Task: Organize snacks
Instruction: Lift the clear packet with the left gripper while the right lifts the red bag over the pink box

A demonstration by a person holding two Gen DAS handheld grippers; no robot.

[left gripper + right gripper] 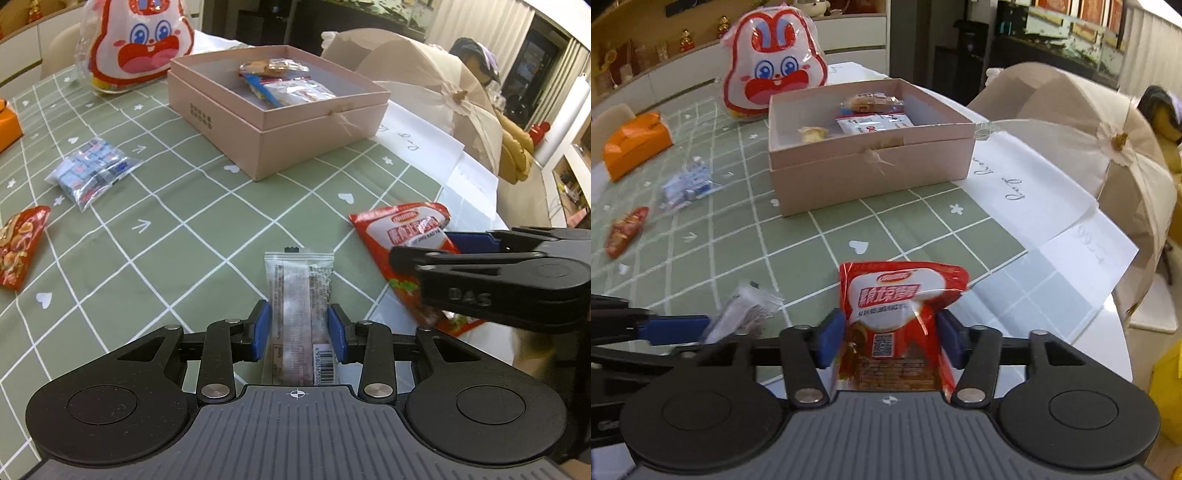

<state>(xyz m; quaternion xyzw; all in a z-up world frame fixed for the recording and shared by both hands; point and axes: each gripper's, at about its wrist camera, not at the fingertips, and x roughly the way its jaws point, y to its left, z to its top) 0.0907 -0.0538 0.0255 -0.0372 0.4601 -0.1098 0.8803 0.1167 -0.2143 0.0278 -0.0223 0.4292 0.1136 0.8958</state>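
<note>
My left gripper (298,328) is shut on a clear-wrapped pink snack bar (299,295), held low over the green tablecloth. My right gripper (892,338) is shut on a red and white snack packet (901,299); it shows in the left wrist view (402,229) at the right, with the right gripper (424,254) over it. The snack bar also shows in the right wrist view (746,310) at the left. The open pink box (317,125) stands ahead and holds several snacks (284,85); the right wrist view shows it too (871,162).
A bag of blue wrapped candies (92,170) and a red snack packet (20,243) lie at the left. A rabbit-shaped bag (140,40) stands behind the box. An orange box (635,144) sits far left. White paper sheets (1034,199) and a mesh food cover (1089,122) lie at the right.
</note>
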